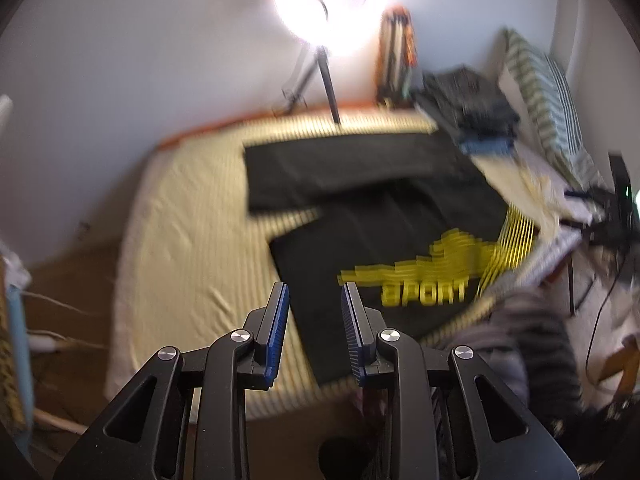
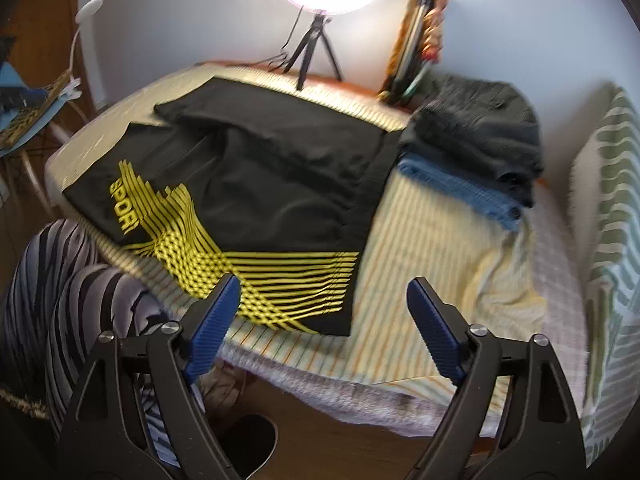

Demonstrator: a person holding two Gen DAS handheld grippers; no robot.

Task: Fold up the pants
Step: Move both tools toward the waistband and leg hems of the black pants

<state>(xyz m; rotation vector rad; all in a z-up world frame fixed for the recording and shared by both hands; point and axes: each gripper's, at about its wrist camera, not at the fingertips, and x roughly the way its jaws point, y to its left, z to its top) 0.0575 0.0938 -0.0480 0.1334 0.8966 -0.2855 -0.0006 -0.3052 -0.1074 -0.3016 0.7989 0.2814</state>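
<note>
So the black sport pants [image 2: 280, 184] are lying spread out on the bed [image 2: 452, 248], on top of the yellow striped sheet. The big yellow line print with the "SPORT" lettering [image 1: 424, 294] sits toward the near edge, and the two legs run off toward the wall, one lying partly over the other.

Left hand-held gripper [image 1: 314, 300] hovers above the near edge of the pants with its blue pads parted a little, nothing between them. Right hand-held gripper [image 2: 322, 292] is spread wide open, also holding nothing, hanging over the near corner of the waistband end.

Behind the pants there's a stack of folded clothes [image 2: 476, 148], dark ones on top of a blue one, just beside the waistband. A ring light on a tripod [image 2: 316, 40] stands at the far side against the wall. Left view is pretty blurry.
</note>
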